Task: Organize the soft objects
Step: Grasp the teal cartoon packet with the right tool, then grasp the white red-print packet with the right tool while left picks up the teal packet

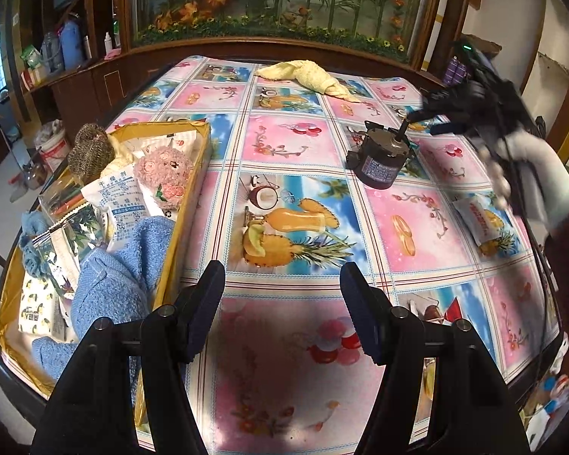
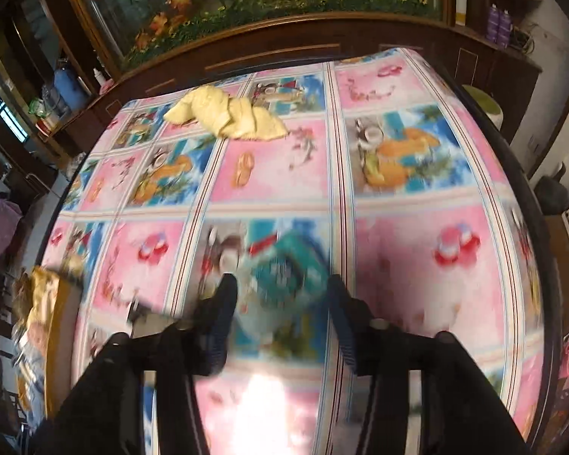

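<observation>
Left wrist view: my left gripper (image 1: 282,303) hangs about half open, empty, above fruit-print tablecloth (image 1: 296,151). Gold box (image 1: 193,204) just left, already holding blue towel (image 1: 113,288), pink plush (image 1: 163,174), sachets. Right wrist view blurred: my right gripper (image 2: 278,322) partly open; teal shape (image 2: 284,265) between fingers, cannot tell whether packet or print, nor if gripped. Motor (image 1: 379,159) hard, skip. Far: yellow towel (image 1: 307,74). Judgement: pinch bunched fold, lift clear before crossing to box.
</observation>
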Demonstrator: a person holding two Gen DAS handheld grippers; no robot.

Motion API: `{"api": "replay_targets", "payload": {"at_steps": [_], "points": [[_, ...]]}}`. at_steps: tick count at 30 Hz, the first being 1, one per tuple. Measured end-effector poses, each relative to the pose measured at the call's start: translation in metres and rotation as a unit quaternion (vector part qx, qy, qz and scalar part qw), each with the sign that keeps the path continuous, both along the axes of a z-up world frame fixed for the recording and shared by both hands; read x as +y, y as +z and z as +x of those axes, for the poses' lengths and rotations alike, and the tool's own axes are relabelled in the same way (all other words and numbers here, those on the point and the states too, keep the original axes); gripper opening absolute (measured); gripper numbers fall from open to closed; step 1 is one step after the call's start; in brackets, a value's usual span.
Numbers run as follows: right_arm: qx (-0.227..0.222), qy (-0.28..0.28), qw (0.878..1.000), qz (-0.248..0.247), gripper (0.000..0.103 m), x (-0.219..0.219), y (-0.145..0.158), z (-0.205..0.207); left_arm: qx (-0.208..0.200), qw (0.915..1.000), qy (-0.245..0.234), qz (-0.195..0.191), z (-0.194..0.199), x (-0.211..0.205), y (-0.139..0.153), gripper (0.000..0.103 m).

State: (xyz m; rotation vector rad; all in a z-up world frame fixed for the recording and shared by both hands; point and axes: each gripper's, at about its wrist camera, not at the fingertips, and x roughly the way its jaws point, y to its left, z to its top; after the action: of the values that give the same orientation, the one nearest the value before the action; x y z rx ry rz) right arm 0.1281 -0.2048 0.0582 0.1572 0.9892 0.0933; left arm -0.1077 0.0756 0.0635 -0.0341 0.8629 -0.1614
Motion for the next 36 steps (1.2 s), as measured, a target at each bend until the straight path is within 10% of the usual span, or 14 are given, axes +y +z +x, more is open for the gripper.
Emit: {"api": "replay_targets", "payload": {"at_steps": [12, 20, 23, 28, 36], "points": [[0.114, 0.018, 0.987, -0.11, 0.026, 0.021, -0.05, 0.048, 0.024, 0.9996, -0.007, -0.011, 0.021, 0.005, -0.019, 0.064], [0.143, 0.115, 0.983, -0.01, 0.027, 0.028, -0.056, -0.062, 0.023, 0.9991, -0.024, -0.025, 0.014, 0.001, -0.017, 0.064], [0.069, 0.093, 0.993, 0.036, 0.028, 0.001, -0.028, -0.102, 0.02, 0.9984, -0.047, -0.023, 0.004, -0.007, -0.014, 0.064], [0.005, -0.013, 0.998, 0.061, 0.066, -0.083, -0.013, -0.146, 0.035, 0.9942, -0.097, -0.028, -0.003, -0.031, -0.014, 0.064], [0.03, -0.066, 0.995, 0.068, 0.068, -0.105, -0.039, -0.149, 0.071, 0.9833, -0.16, -0.048, 0.008, -0.083, -0.023, 0.063]]}}
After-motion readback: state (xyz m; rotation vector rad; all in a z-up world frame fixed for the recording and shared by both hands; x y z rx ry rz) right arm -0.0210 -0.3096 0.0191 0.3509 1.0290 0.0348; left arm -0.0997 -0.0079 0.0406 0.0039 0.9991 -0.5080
